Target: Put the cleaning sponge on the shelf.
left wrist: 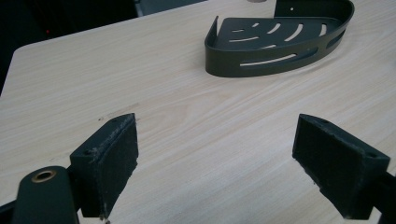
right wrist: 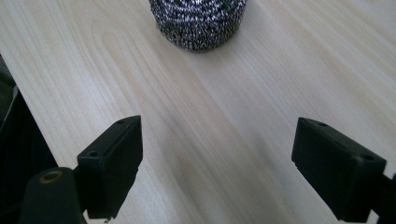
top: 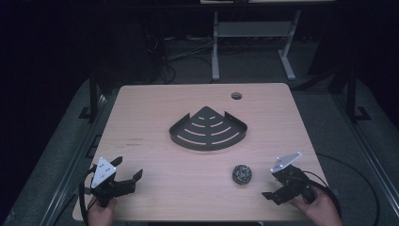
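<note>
A black slotted corner basket [top: 208, 129] sits at the middle of the wooden table [top: 150, 106]. A round steel-wool scrubber [top: 242, 174] lies on the wood to the front right of it. My left gripper [top: 127, 168] rests open at the table's front left, far from both. In the left gripper view the basket [left wrist: 275, 39] stands well ahead of the open left gripper [left wrist: 224, 158]. My right gripper [top: 272, 183] is open just right of the scrubber. In the right gripper view the scrubber [right wrist: 198, 21] lies a short way beyond the wide-apart jaws of the right gripper [right wrist: 217, 163].
A round cable hole [top: 236, 96] is cut near the table's far edge. A white desk frame [top: 254, 42] and cables stand on the dark floor behind the table. A hand [top: 322, 207] holds the right gripper at the front edge.
</note>
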